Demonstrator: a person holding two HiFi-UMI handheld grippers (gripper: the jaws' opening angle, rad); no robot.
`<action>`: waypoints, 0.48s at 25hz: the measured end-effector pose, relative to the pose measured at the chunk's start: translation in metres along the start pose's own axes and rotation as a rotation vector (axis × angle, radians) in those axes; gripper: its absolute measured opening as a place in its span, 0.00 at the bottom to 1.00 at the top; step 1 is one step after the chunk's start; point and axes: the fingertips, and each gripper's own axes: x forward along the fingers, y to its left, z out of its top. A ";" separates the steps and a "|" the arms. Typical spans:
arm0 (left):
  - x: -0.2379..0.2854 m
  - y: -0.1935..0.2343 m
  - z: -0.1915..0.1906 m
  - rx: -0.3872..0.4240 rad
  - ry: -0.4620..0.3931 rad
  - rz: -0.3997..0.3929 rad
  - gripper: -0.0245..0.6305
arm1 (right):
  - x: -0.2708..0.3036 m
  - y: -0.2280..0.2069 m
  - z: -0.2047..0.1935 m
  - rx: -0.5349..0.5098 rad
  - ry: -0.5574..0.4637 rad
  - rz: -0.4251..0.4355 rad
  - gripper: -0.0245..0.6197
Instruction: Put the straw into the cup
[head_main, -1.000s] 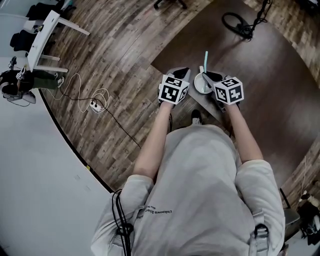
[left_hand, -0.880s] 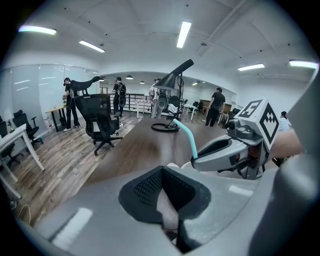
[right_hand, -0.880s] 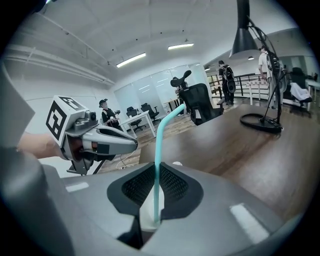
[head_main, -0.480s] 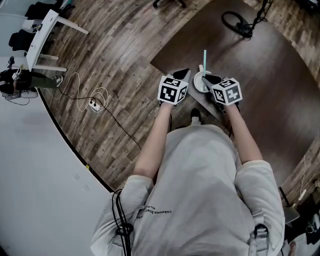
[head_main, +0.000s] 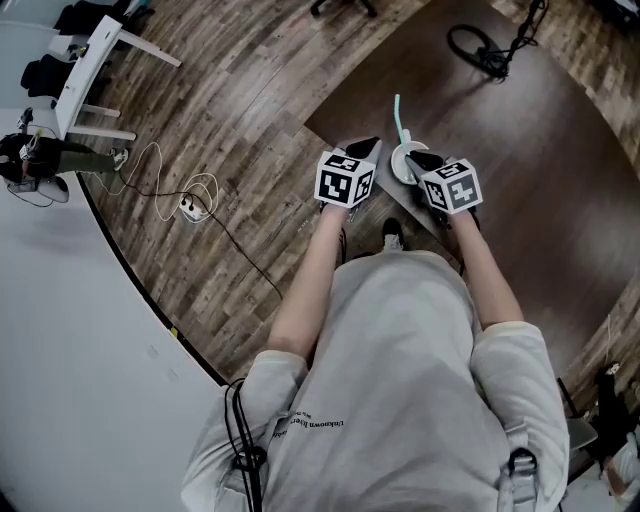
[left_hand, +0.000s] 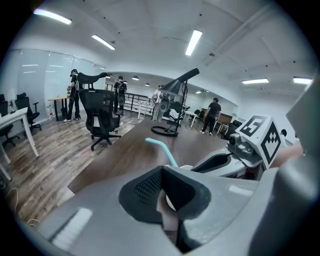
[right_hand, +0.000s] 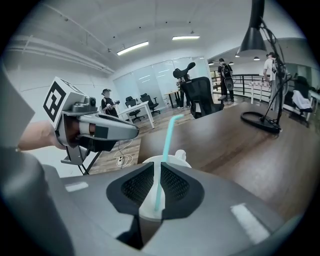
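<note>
In the head view the straw (head_main: 399, 118) stood close to upright, its bent top leaning a little to the left, with its lower end down at the white cup (head_main: 400, 168) on the dark worktop (head_main: 520, 110). The right tongs (head_main: 418, 158) sat hard against the cup's near right edge, far closer to the straw than the left tongs (head_main: 365, 147), which lay just beside the cup on its left and apart from it. In the left gripper view those tongs were drawn together with nothing between the pads. The cup showed only past the thin slit, and the straw rose beyond them with its crook pointing left. In the right gripper view the tongs were closed down to a narrow slot on the straw's lower shaft. The straw ran up between the pads along the slot, its long axis nearly vertical and tipped slightly right at the top. The cup's white rim lay directly ahead of and beneath the tips. The straw's bottom end hung over the white of the cup, but whether it had passed inside the opening could not be told. My reading was that the cup lay straight down the straw's own axis. That left the right hand mostly a plain downward push, and the left hand was well placed to steady the cup.
</note>
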 end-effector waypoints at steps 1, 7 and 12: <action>-0.001 0.000 -0.001 0.001 0.003 0.002 0.04 | 0.000 -0.001 0.000 0.004 0.000 0.000 0.15; -0.004 -0.001 -0.008 0.014 0.018 0.000 0.04 | -0.001 0.003 0.001 0.011 -0.002 0.007 0.15; -0.005 -0.010 -0.009 0.032 0.018 -0.008 0.04 | -0.010 0.005 0.000 0.020 -0.030 -0.007 0.15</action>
